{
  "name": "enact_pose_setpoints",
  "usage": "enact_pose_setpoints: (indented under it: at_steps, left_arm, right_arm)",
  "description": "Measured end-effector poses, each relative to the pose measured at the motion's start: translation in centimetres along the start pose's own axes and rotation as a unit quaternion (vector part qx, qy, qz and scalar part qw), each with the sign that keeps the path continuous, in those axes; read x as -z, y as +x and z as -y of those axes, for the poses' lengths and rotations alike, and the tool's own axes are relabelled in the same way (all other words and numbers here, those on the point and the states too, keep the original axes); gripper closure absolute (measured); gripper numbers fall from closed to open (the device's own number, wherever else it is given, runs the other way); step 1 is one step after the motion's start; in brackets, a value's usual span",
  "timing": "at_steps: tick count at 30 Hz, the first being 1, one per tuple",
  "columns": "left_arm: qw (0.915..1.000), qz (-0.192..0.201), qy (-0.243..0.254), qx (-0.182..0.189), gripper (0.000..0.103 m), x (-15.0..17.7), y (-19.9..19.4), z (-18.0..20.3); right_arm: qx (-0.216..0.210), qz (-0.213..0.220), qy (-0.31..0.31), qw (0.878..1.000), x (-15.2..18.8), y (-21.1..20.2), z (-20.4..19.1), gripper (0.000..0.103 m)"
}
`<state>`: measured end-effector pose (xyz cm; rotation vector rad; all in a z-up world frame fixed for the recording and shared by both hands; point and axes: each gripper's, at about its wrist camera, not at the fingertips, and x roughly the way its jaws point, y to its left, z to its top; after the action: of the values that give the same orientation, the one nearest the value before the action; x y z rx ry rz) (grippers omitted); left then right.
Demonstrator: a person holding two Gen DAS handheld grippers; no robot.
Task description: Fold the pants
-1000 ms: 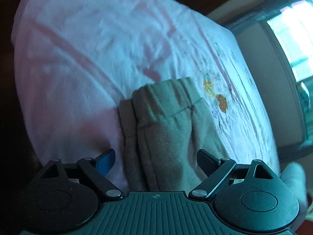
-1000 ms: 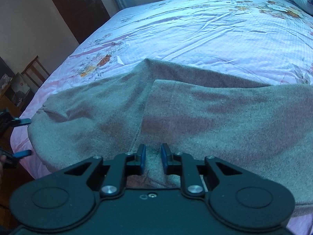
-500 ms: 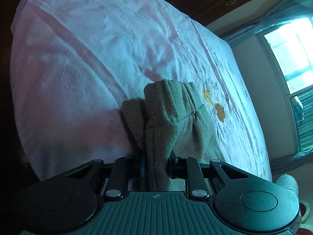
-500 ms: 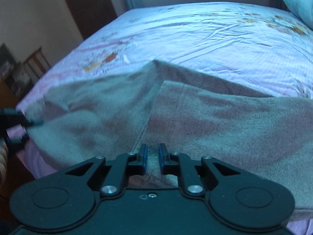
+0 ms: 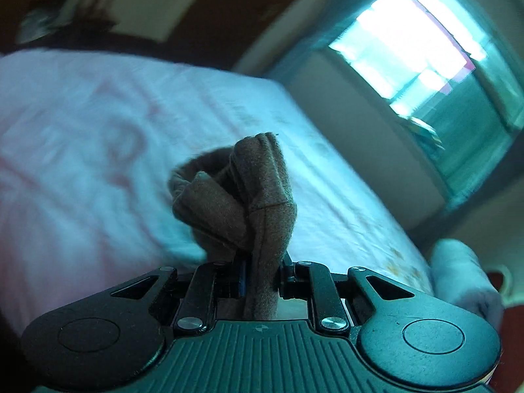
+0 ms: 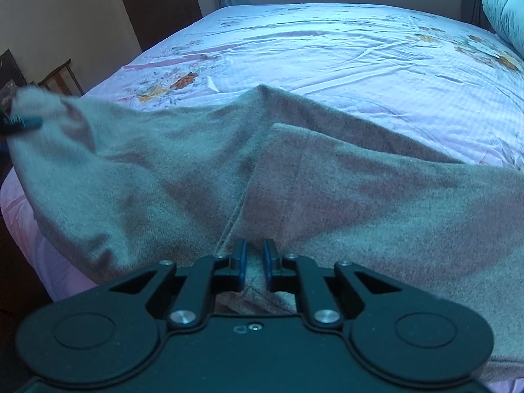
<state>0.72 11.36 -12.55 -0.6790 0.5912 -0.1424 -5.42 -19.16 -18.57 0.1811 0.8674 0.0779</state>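
Floral pink bedsheet [image 6: 344, 49] covering bed, creases running across it. Pale pillow [image 6: 504, 16] lying at far right corner. Dark wooden door [image 6: 157, 0] standing behind bed. Wooden chair [image 6: 60, 77] sitting by wall at left. Bright window [image 5: 416, 42] glowing beyond bed.

Grey-brown fleece pants [image 6: 327, 190] lie spread across the near edge of the bed, one end lifted at nine o'clock, bunched.
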Motion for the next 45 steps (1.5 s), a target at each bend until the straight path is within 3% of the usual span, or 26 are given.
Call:
enact_pose_setpoints:
  at_steps: [8, 12, 16, 19, 26, 31, 34, 37, 39, 40, 41, 42, 44, 45]
  left_arm:
    - [0.99, -0.035, 0.081, 0.11, 0.085, 1.9, -0.5, 9.0]
    - [0.9773, -0.082, 0.113, 0.16, 0.085, 4.4, 0.0, 13.4]
    - [0.962, -0.125, 0.151, 0.19, 0.086, 7.6, 0.7, 16.5]
    - [0.9499, -0.161, 0.182, 0.196, 0.086, 10.9, 1.6, 17.7]
    - [0.9249, -0.232, 0.235, 0.188, 0.086, 17.5, 3.0, 18.1]
    - [0.8918, -0.288, 0.309, 0.161, 0.085, 21.8, 3.0, 18.2]
    - [0.8795, -0.291, 0.345, 0.152, 0.085, 22.2, 2.1, 18.7]
    - [0.8781, -0.294, 0.345, 0.153, 0.071, 21.3, 1.1, 19.2]
    - [0.8784, -0.297, 0.34, 0.158, 0.035, 20.8, 0.3, 19.3]
    - [0.8819, -0.29, 0.335, 0.161, 0.028, 20.7, -0.1, 19.1]
    - [0.8851, -0.281, 0.334, 0.163, 0.023, 20.2, -0.2, 19.5]
    - [0.8859, -0.275, 0.335, 0.165, 0.023, 19.9, -0.6, 19.4]
    - [0.8909, -0.269, 0.327, 0.165, 0.023, 18.7, -1.6, 18.9]
    - [0.8963, -0.264, 0.319, 0.16, 0.023, 17.6, -0.8, 19.1]
  right_arm:
    - [0.004, 0.002, -0.035, 0.999, 0.2, 0.2, -0.5, 0.1]
    - [0.001, 0.01, -0.055, 0.998, 0.5, 0.1, -0.6, 0.099]
    - [-0.004, 0.047, -0.003, 0.999, 0.8, -2.2, 1.5, 0.096]
    - [-0.004, 0.059, 0.053, 0.997, 1.6, -4.4, 4.5, 0.096]
    - [0.062, 0.082, 0.142, 0.985, 4.1, -9.5, 11.8, 0.096]
    - [0.096, 0.087, 0.182, 0.975, 4.5, -11.5, 15.3, 0.095]
    - [0.106, 0.096, 0.201, 0.969, 4.6, -12.4, 16.6, 0.092]
    - [0.098, 0.121, 0.228, 0.961, 4.3, -13.5, 17.3, 0.09]
    - [0.08, 0.132, 0.237, 0.959, 3.7, -14.1, 18.0, 0.085]
    - [0.069, 0.133, 0.237, 0.96, 3.3, -14.3, 18.0, 0.083]
    - [0.059, 0.134, 0.235, 0.961, 2.9, -14.4, 18.0, 0.078]
    - [0.055, 0.135, 0.232, 0.962, 2.5, -14.5, 17.8, 0.067]
    - [0.055, 0.136, 0.224, 0.964, 1.8, -14.8, 17.1, 0.054]
    - [0.054, 0.137, 0.219, 0.965, 1.6, -14.8, 16.8, 0.053]
